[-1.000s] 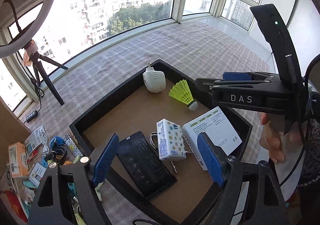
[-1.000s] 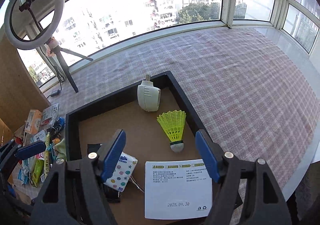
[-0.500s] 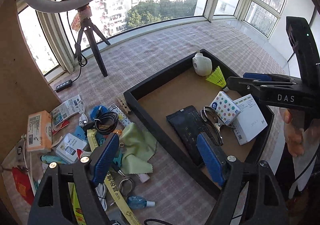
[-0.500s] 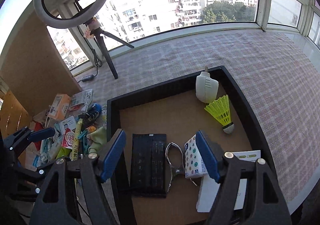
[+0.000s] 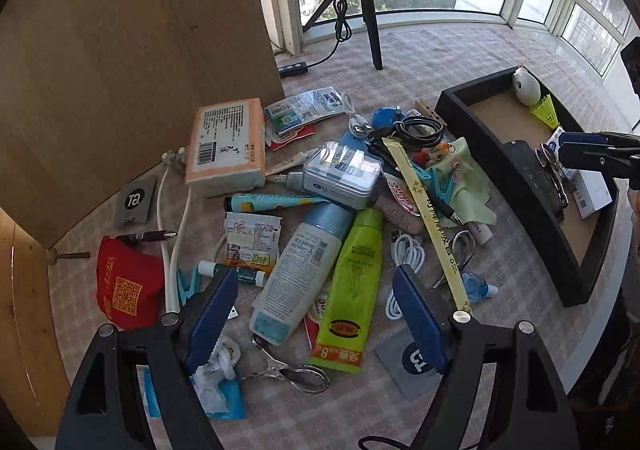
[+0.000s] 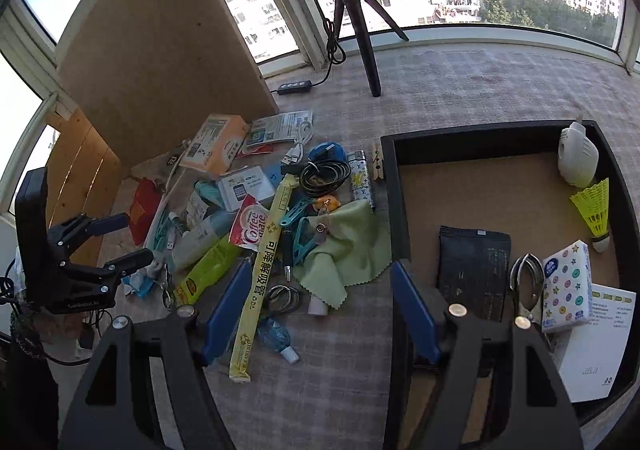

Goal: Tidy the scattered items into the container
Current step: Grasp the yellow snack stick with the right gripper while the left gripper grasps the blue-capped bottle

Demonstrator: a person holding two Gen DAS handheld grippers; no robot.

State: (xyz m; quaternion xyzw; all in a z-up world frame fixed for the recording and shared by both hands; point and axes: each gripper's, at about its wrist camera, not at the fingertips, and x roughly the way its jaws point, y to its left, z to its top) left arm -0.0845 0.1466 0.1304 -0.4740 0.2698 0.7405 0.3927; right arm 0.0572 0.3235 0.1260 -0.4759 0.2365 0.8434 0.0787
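The black tray [image 5: 478,138] [image 6: 394,186] holds a white device [image 6: 576,158], a yellow shuttlecock [image 6: 594,206], a black pouch [image 6: 474,266], a metal clip, a tissue pack [image 6: 566,286] and a white box. Left of it lies a pile of scattered items. My left gripper [image 5: 316,314] [image 6: 132,240] hangs open and empty over a yellow-green tube [image 5: 352,286] and a white-blue bottle [image 5: 298,270]. My right gripper [image 6: 320,310] [image 5: 592,154] is open and empty, above a long yellow sachet [image 6: 262,270] and a green cloth [image 6: 348,250] by the tray's left wall.
An orange box [image 5: 226,144], a tin box [image 5: 342,174], a red pouch [image 5: 126,284], a black cable [image 6: 324,174] and a white cable [image 5: 404,262] lie in the pile. A brown board [image 5: 132,50] stands behind it. A tripod [image 6: 366,46] and its power switch [image 6: 294,87] stand near the window.
Both grippers have swung left, away from the tray and toward the pile. Both stay open and empty. Nothing on the table has moved.
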